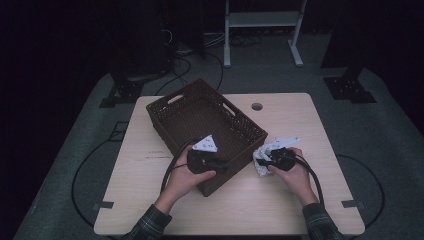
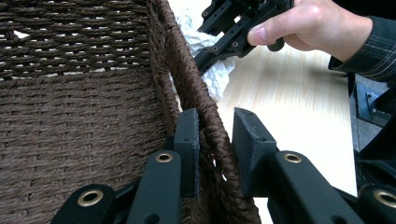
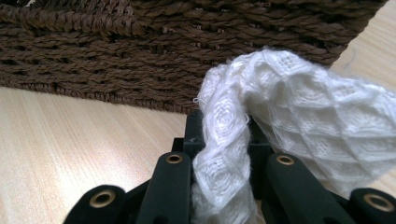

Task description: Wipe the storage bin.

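Observation:
A dark brown woven basket (image 1: 172,97) sits askew in the middle of the wooden table (image 1: 280,200). My left gripper (image 1: 222,164) stands at its near right wall. In the left gripper view the jaws (image 2: 215,121) straddle the braided rim (image 2: 205,112), one inside and one outside, shut on it. A white waffle-knit cloth (image 1: 260,162) lies just right of the basket. My right gripper (image 1: 265,159) is shut on it low over the table. In the right gripper view the cloth (image 3: 317,116) bunches up between the jaws (image 3: 224,126), close to the basket's outer wall (image 3: 187,51).
The basket's inside (image 2: 84,140) looks bare. The right hand (image 2: 317,23) and its gripper (image 2: 201,58) hover over the cloth (image 2: 217,77) beside the basket wall. Bare tabletop lies to the left (image 1: 145,170) and along the front edge. A round cable hole (image 1: 256,106) sits at the far edge.

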### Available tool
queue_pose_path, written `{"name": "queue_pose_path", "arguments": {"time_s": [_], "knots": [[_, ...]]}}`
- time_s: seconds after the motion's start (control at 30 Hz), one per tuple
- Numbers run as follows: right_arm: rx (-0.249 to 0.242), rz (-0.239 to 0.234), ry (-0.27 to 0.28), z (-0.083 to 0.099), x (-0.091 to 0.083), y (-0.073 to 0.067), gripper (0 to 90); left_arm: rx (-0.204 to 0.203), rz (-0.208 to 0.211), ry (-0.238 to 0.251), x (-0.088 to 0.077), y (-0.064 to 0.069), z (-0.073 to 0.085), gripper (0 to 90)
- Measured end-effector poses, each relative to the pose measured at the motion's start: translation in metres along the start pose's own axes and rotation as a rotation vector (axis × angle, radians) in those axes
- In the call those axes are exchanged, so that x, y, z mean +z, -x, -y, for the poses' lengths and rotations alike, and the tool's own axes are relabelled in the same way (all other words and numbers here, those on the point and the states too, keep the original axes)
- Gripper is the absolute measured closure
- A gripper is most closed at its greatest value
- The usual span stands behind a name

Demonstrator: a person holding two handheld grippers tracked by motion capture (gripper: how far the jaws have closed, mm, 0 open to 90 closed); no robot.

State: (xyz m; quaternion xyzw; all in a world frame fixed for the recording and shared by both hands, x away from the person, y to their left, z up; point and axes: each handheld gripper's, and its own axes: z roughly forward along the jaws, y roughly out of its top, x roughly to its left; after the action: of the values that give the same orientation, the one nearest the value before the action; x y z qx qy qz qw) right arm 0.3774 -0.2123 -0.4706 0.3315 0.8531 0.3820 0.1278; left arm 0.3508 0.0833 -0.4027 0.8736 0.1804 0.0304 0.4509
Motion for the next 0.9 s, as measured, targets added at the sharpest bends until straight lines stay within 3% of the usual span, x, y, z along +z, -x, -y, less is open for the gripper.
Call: {"name": "queue_pose_path", "arguments": {"time_s": [0.37, 0.63, 0.9], "knots": [[-0.007, 0.005, 0.022, -0.001, -0.009, -0.004, 76.5, -0.002, -0.001, 0.000, 0.000, 0.000, 0.000, 71.5], [0.002, -0.008, 0.105, -0.007, -0.031, -0.010, 76.4, 0.000, -0.002, -0.002, 0.000, 0.000, 0.000, 71.5], [-0.031, -0.016, 0.182, -0.017, -0.054, -0.020, 76.5, -0.006, 0.002, -0.001, 0.000, 0.000, -0.001, 71.5]]}}
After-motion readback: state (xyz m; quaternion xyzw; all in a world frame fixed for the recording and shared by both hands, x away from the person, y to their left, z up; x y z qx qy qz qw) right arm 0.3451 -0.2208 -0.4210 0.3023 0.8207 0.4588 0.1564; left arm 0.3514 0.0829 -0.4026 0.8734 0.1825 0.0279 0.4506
